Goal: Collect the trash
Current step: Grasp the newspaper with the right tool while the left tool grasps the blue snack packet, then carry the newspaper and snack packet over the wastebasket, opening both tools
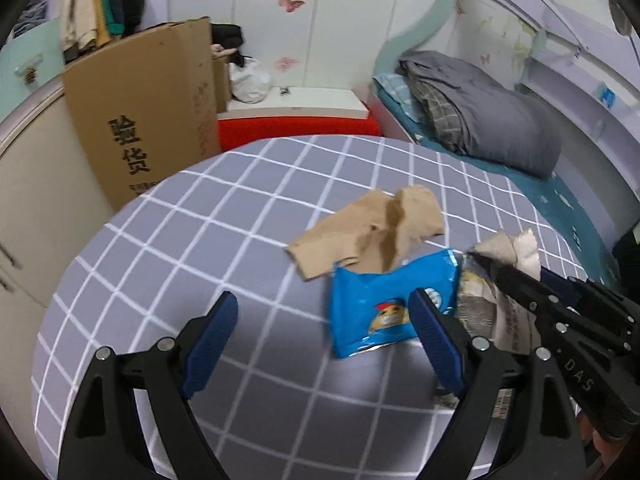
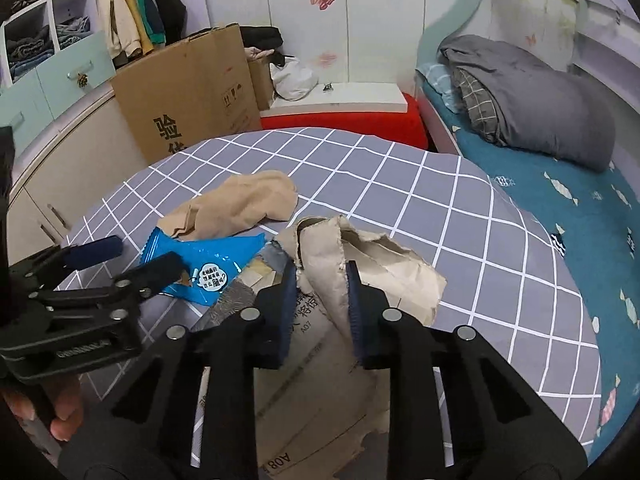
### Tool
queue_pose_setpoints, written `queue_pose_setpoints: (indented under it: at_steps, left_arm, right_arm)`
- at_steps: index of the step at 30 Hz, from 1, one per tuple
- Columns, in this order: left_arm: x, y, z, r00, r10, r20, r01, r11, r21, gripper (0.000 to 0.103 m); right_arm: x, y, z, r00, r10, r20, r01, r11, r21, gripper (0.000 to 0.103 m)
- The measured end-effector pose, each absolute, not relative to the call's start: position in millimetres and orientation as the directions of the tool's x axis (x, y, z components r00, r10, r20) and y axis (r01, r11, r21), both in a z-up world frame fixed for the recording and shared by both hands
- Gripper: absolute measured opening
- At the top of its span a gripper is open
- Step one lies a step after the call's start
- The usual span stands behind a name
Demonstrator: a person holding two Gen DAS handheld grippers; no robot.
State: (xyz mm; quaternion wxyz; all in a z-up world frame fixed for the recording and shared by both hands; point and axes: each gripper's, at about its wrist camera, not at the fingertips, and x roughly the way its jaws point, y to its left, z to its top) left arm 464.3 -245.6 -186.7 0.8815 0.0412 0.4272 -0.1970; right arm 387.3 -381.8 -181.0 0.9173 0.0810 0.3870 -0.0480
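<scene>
A blue snack wrapper point(image 1: 384, 300) lies on the grey checked table point(image 1: 200, 240), with a tan crumpled paper point(image 1: 372, 228) behind it and a torn beige paper bag point(image 1: 504, 280) to its right. My left gripper point(image 1: 324, 308) is open and empty, its right finger over the wrapper's edge. My right gripper point(image 2: 320, 276) is shut on the upper flap of the paper bag point(image 2: 384, 272). The wrapper point(image 2: 208, 264) and tan paper point(image 2: 240, 204) lie to its left, where the left gripper point(image 2: 132, 260) hovers open.
A tall cardboard box point(image 1: 148, 112) stands beyond the table's far left edge. A red bench point(image 1: 296, 124) with a white board sits behind. A bed with a grey quilt point(image 1: 480, 112) is on the right. Cabinets point(image 2: 60, 72) line the left wall.
</scene>
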Motion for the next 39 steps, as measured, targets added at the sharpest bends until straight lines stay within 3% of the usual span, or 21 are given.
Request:
queue_pose_setpoints:
  at_steps: [5, 6, 9, 21, 27, 39]
  left_arm:
    - [464, -253, -189, 0.524, -0.355, -0.774, 0.42, 0.899, -0.128, 0.045]
    - [464, -252, -189, 0.511, -0.375, -0.773, 0.429, 0.891, -0.149, 0.027]
    - [462, -246, -186, 0.509, -0.398, -0.763, 0.416, 0.89, -0.187, 0.016]
    - [424, -172, -147, 0.589, -0.411, -0.696, 0.319, 0.91, -0.267, 0.008]
    - [391, -120, -124, 0.656, -0.354, -0.667, 0.265, 0.935, -0.236, 0.008]
    - [333, -2, -89, 0.745, -0.25, -0.619, 0.146, 0.966, -0.215, 0.008]
  right_arm:
    - [387, -376, -180, 0.7, -0.024, -0.713, 0.132, 0.986, 0.097, 0.016]
    - [387, -376, -180, 0.701, -0.027, -0.712, 0.134, 0.986, 0.095, 0.013]
    - [382, -375, -177, 0.713, -0.046, -0.7, 0.145, 0.986, 0.083, 0.008]
    - [360, -338, -163, 0.767, 0.003, -0.641, 0.071, 0.993, 0.09, 0.006]
    - [339, -305, -148, 0.794, 0.072, -0.604, 0.023, 0.989, 0.147, 0.006]
    - [318, -191, -101, 0.815, 0.175, -0.552, -0.134, 0.984, 0.114, 0.006]
